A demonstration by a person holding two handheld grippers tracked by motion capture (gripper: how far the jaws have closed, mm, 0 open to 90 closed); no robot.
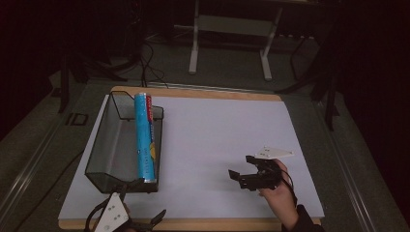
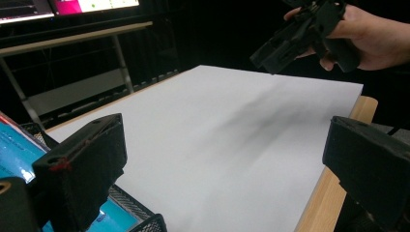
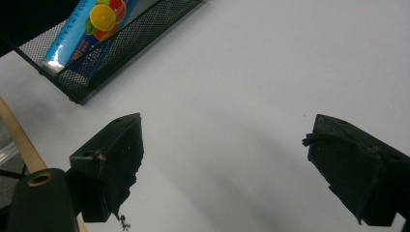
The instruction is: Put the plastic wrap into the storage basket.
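From the high view we see a long blue tube point(image 1: 144, 137) lying in a black mesh basket point(image 1: 102, 145) at about nine o'clock on the white sheet point(image 1: 217, 135) that covers the wooden table point(image 1: 203, 93). The tube leans along the basket's right-hand wall, its far end poking just over the rim. Our right gripper point(image 1: 241, 170) hovers over the bare sheet at about four o'clock, well apart from the basket, with its jaws standing wide and nothing between them; its own view shows the basket and the tube's fruit print point(image 3: 104, 17) at eleven o'clock. Our left gripper point(image 1: 145, 220) sits at the near edge at about seven o'clock, just beside the basket's near corner, jaws spread apart and empty.
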